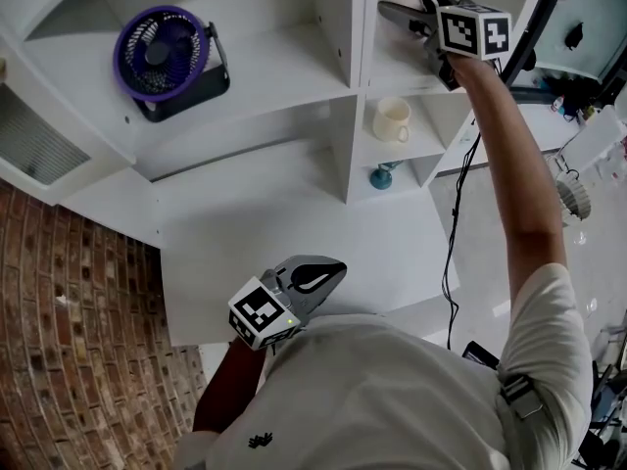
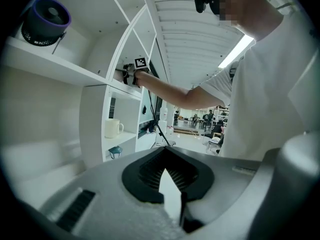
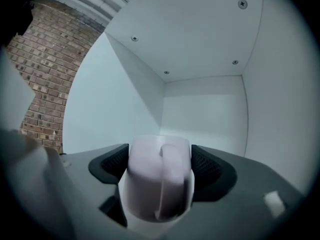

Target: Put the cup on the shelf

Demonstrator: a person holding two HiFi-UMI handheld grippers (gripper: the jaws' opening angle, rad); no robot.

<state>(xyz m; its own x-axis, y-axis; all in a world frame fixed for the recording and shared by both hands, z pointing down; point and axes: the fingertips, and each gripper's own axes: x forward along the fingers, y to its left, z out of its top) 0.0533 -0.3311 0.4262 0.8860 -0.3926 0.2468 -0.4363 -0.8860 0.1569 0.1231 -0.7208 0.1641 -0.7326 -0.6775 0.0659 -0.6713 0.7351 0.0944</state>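
A pale white cup (image 3: 159, 181) with its handle facing the camera sits between the jaws of my right gripper (image 3: 160, 171), which is shut on it. In the head view the right gripper (image 1: 409, 13) is raised at arm's length into an upper compartment of the white shelf (image 1: 343, 27), and only a bit of the held cup (image 1: 429, 1) shows. White walls of that compartment (image 3: 200, 109) surround the cup. My left gripper (image 1: 328, 272) hangs low by the person's torso, shut and empty; its pads (image 2: 150, 171) meet in the left gripper view.
A cream mug (image 1: 390, 120) stands in the compartment below, with a small blue lantern-like thing (image 1: 382, 176) one level lower. A purple fan (image 1: 162, 52) sits on the left shelf. A brick wall (image 1: 69, 311) is at the left. A black cable (image 1: 454, 223) hangs by the shelf's right side.
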